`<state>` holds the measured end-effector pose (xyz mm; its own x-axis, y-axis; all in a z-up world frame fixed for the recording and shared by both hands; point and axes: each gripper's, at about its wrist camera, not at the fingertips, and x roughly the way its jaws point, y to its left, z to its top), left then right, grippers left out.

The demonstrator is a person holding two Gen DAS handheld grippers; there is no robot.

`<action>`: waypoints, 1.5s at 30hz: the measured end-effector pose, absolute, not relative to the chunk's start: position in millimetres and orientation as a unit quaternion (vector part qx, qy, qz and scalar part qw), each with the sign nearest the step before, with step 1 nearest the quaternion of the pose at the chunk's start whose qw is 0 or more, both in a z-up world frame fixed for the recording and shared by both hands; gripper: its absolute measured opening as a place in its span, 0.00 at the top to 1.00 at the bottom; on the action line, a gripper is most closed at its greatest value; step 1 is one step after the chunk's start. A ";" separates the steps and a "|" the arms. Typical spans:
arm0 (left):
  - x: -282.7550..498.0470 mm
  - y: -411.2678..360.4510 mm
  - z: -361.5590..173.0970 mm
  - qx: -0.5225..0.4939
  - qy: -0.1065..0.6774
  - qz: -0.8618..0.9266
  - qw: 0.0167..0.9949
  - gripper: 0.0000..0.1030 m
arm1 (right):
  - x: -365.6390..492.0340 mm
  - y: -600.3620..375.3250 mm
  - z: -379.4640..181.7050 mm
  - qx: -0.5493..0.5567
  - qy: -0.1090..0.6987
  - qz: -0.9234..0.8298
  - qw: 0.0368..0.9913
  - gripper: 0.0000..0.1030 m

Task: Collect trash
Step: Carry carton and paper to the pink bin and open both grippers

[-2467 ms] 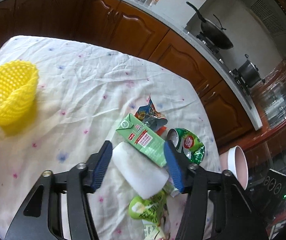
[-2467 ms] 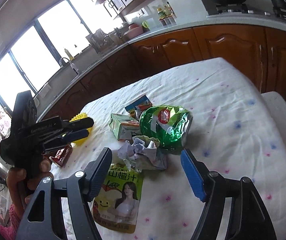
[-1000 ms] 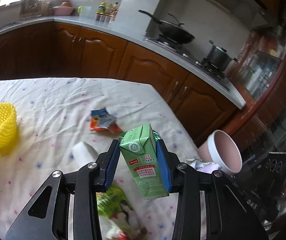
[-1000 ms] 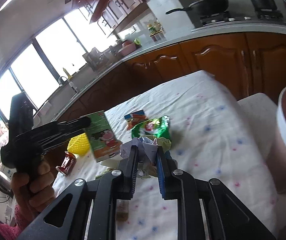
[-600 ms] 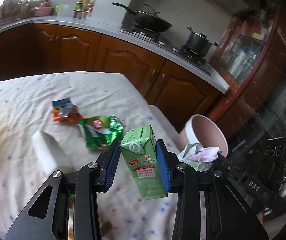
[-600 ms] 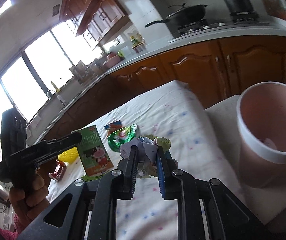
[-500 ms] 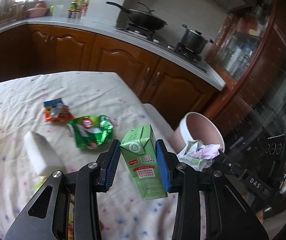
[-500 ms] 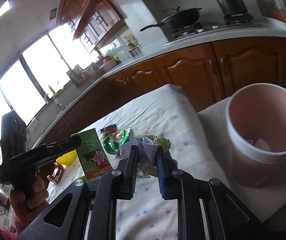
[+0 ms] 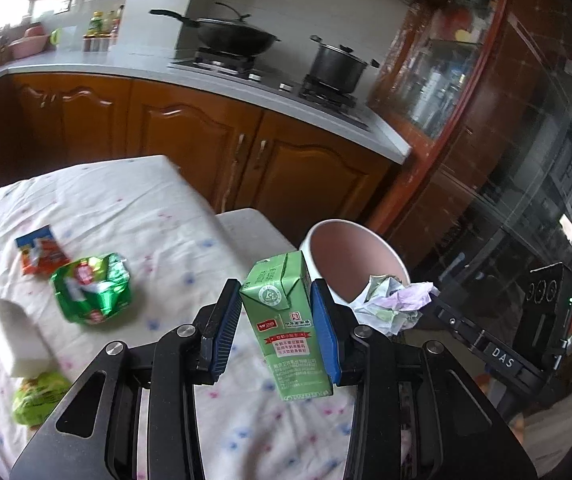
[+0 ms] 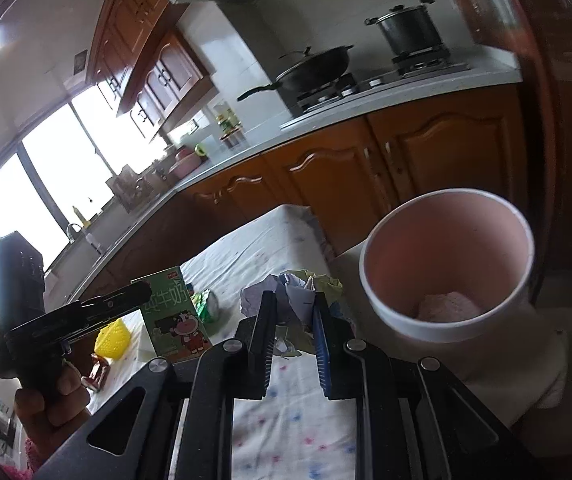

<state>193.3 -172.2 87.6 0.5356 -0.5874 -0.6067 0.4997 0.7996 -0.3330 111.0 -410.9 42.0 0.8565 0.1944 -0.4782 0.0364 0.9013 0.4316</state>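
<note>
My left gripper [image 9: 275,322] is shut on a green milk carton [image 9: 288,326] and holds it upright above the table's right end; the carton also shows in the right wrist view [image 10: 175,318]. My right gripper [image 10: 292,322] is shut on a wad of crumpled paper [image 10: 298,286], also visible in the left wrist view [image 9: 394,304] by the rim of the pink bin [image 9: 350,260]. The bin [image 10: 446,264] stands just right of the paper wad, off the table's end, with a little trash at its bottom.
On the tablecloth [image 9: 133,216] lie a crushed green can [image 9: 91,294], a red-blue wrapper [image 9: 39,250], a white block [image 9: 15,334] and a green pouch [image 9: 37,398]. A yellow mesh basket [image 10: 113,338] sits at the far end. Kitchen cabinets and a stove stand behind.
Both grippers closed on their items, lifted them off the table and swung right toward the pink bin, which now looms nearer in both views.
</note>
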 end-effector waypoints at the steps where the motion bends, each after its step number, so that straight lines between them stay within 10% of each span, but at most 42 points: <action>1: 193.2 -177.2 88.1 -0.058 0.367 -0.314 0.874 0.67 | 110.0 -415.3 42.8 0.218 0.263 0.037 0.939 0.83; 37: 259.0 -358.4 42.6 -0.002 0.410 -0.353 0.841 0.66 | 142.3 -522.1 13.6 0.230 0.297 -0.073 0.924 0.82; 45: 264.9 -356.6 33.3 -0.012 0.425 -0.350 0.835 0.44 | 151.5 -522.5 10.1 0.232 0.310 -0.066 0.920 0.58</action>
